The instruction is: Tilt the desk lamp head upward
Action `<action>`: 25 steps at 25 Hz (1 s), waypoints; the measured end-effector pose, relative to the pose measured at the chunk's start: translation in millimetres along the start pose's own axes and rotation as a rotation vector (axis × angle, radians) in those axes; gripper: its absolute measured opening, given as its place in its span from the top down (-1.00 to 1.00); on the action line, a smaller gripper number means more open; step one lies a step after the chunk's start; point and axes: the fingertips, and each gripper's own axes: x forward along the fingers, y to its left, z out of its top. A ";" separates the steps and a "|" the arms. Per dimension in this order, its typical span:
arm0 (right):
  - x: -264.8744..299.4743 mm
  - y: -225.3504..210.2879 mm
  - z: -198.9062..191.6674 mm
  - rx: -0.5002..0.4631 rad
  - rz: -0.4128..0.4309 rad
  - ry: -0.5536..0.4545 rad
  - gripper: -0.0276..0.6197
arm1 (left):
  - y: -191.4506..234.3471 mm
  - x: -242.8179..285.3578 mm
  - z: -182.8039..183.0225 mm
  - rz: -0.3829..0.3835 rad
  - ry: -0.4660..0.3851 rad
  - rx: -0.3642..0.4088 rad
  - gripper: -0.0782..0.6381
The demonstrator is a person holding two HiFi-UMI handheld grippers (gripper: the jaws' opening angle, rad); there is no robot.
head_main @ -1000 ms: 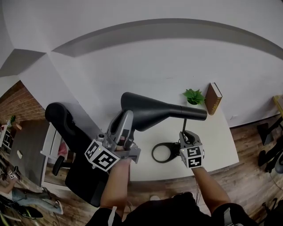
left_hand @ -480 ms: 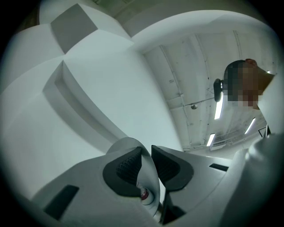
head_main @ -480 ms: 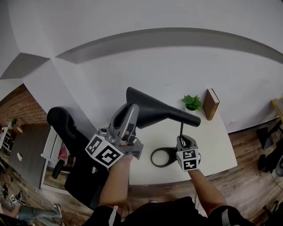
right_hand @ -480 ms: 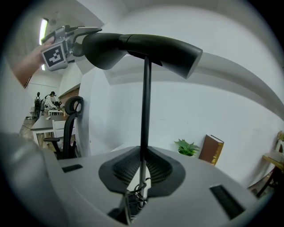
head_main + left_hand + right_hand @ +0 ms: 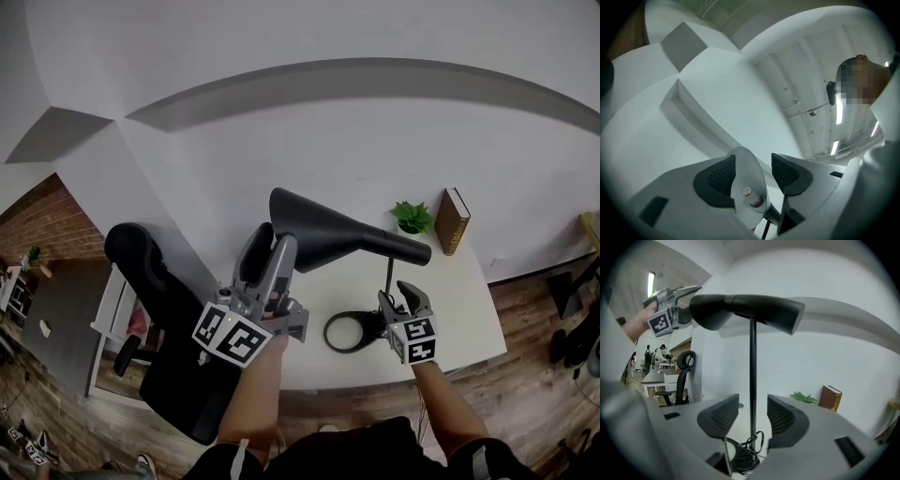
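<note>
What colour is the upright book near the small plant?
A brown hardcover book, clearest in the right gripper view.

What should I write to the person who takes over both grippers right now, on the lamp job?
Left gripper: open, rim of the head between its jaws, against one pad only.
Right gripper: open, stem between its jaws, not gripped.
Base stands on the desk; head looks about level.
Done: grippers in place.
Left to do: close both, tilt the head up.
</note>
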 end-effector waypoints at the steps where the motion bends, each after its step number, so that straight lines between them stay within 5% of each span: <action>1: -5.9 0.6 3.3 0.016 -0.003 -0.017 0.41 | 0.0 -5.9 0.2 0.004 -0.004 0.004 0.16; 4: -24.1 6.3 9.5 0.047 -0.005 -0.047 0.39 | 1.0 -29.3 -2.7 0.029 -0.011 0.036 0.16; 8: -46.0 13.3 17.3 0.026 -0.014 -0.067 0.39 | 4.9 -61.2 -16.6 0.111 0.011 0.177 0.17; 13: -63.9 22.2 30.1 0.013 -0.023 -0.096 0.39 | 5.3 -83.7 -69.2 0.154 0.172 0.290 0.29; 15: -67.2 24.8 32.8 -0.007 -0.035 -0.099 0.47 | 4.7 -91.6 -93.9 0.163 0.232 0.306 0.42; 18: -70.4 25.9 34.3 -0.064 -0.074 -0.097 0.84 | 2.9 -100.6 -129.3 0.158 0.316 0.294 0.76; 25: -75.2 36.4 35.9 -0.129 -0.086 -0.076 0.91 | -5.0 -114.3 -178.3 0.103 0.478 0.248 0.76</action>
